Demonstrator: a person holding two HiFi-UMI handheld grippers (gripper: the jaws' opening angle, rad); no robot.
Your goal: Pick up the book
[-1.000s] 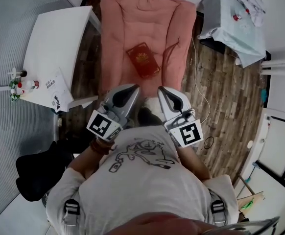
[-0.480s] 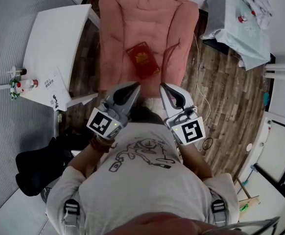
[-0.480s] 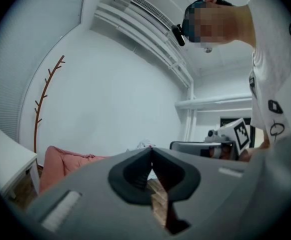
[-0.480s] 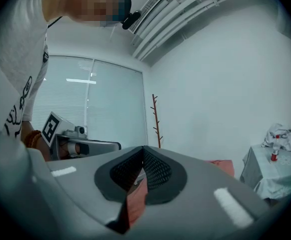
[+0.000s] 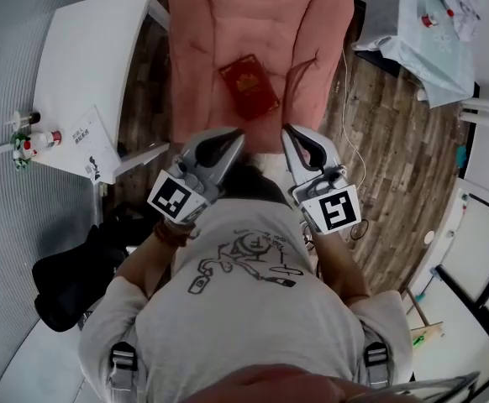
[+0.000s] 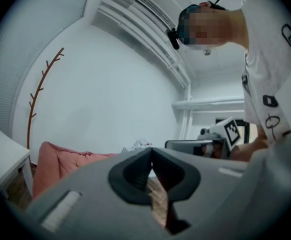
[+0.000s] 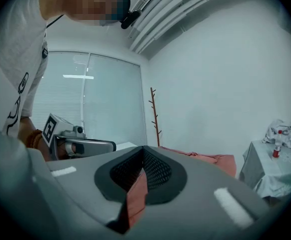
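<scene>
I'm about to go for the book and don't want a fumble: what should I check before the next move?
1. Book in sight, nothing on it: ok; it lies flat on the pink cushion.
2. Left gripper empty: ok.
3. Right gripper empty: ok.
4. Jaws open for a grasp: not ok; both pairs are shut.
5. Grippers at the book: not ok; both are short of it.
6. A book edge raised enough to pinch: cannot tell.

From the head, steeply down onto pink padded lounger (image 5: 253,40), well above. From left gripper (image 5: 234,137) and right gripper (image 5: 288,131), level along own jaws, close; sharing the lounger in all three.
</scene>
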